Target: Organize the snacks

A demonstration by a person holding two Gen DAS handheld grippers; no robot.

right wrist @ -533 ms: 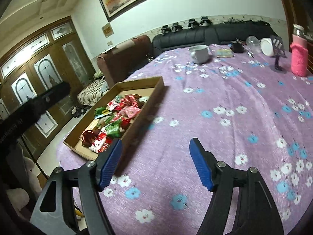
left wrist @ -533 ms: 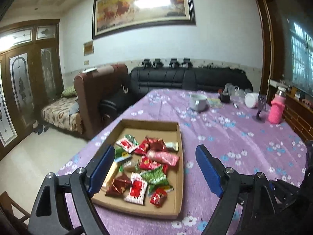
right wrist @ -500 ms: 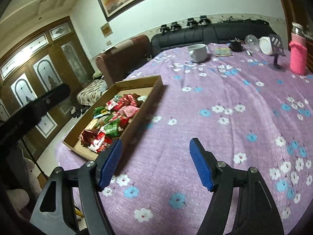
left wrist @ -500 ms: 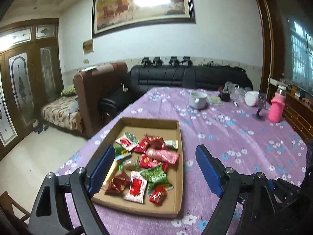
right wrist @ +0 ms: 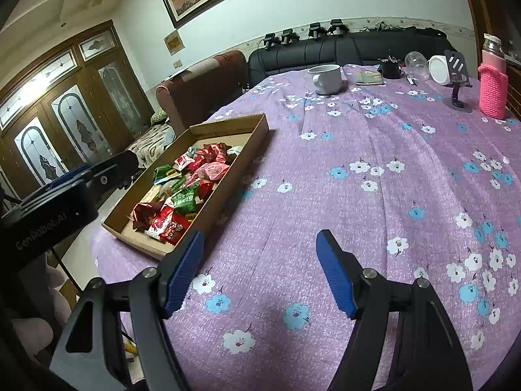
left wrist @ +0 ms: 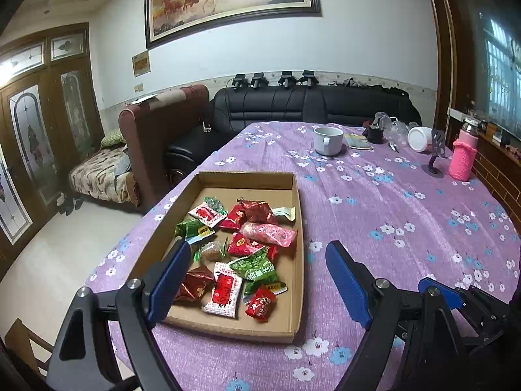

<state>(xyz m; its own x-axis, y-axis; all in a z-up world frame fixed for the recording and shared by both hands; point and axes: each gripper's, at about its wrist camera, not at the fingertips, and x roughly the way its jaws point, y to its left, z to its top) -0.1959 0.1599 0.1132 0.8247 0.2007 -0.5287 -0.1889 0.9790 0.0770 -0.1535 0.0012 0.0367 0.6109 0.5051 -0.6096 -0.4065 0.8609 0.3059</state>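
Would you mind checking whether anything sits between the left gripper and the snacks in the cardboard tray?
Nothing visible does. The left gripper hangs open just above the snacks in the open-topped cardboard tray.

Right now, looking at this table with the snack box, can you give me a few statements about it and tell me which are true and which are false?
1. The snacks lie inside the cardboard box. True.
2. The left gripper is clamped on a snack. False: it is open and holds nothing.
3. The white mug stands inside the box. False: it stands on the tablecloth, beyond the box.
4. The right gripper is open over bare tablecloth. True.
5. The pink bottle lies on its side. False: it stands upright.
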